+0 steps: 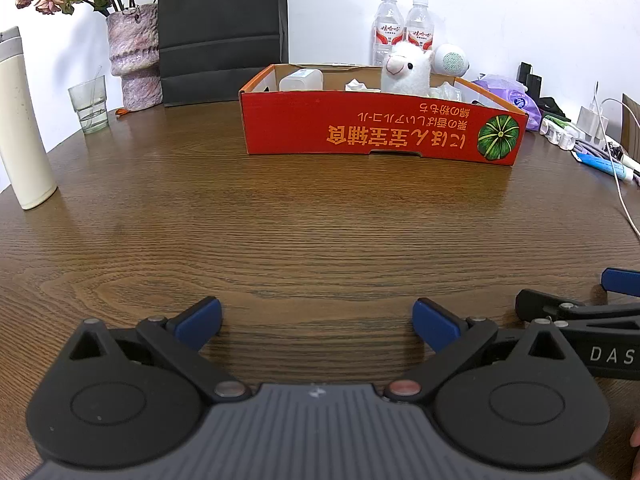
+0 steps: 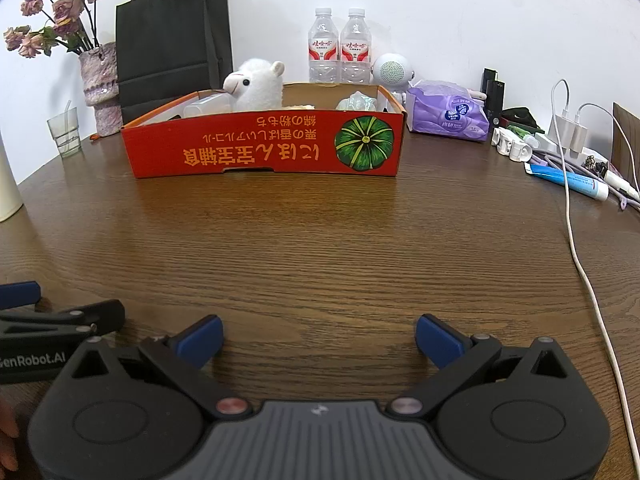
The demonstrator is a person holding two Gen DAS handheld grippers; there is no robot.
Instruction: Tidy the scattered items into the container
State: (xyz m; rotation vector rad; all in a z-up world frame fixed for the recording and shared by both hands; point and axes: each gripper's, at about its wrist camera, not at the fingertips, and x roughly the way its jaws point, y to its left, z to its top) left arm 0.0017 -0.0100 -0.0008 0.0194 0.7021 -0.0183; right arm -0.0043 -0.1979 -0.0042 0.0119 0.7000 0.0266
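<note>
A red cardboard box (image 1: 380, 128) stands on the wooden table's far side; it also shows in the right wrist view (image 2: 264, 148). Inside it sit a white plush alpaca (image 1: 406, 70) (image 2: 256, 84), a clear plastic container (image 1: 301, 80) (image 2: 206, 106), and crumpled wrappers (image 2: 357, 102). My left gripper (image 1: 316, 326) is open and empty, low over the table's near side. My right gripper (image 2: 319, 340) is open and empty beside it; part of it shows at the right edge of the left wrist view (image 1: 580, 316).
Behind the box: two water bottles (image 2: 340, 48), a black paper bag (image 2: 172, 44), a vase of dried roses (image 2: 100, 88), a glass (image 2: 64, 134), a white speaker (image 2: 390, 70). To the right: a purple tissue pack (image 2: 448, 114), chargers and a white cable (image 2: 576, 248), a blue tube (image 2: 572, 182). A cream flask (image 1: 24, 128) stands left.
</note>
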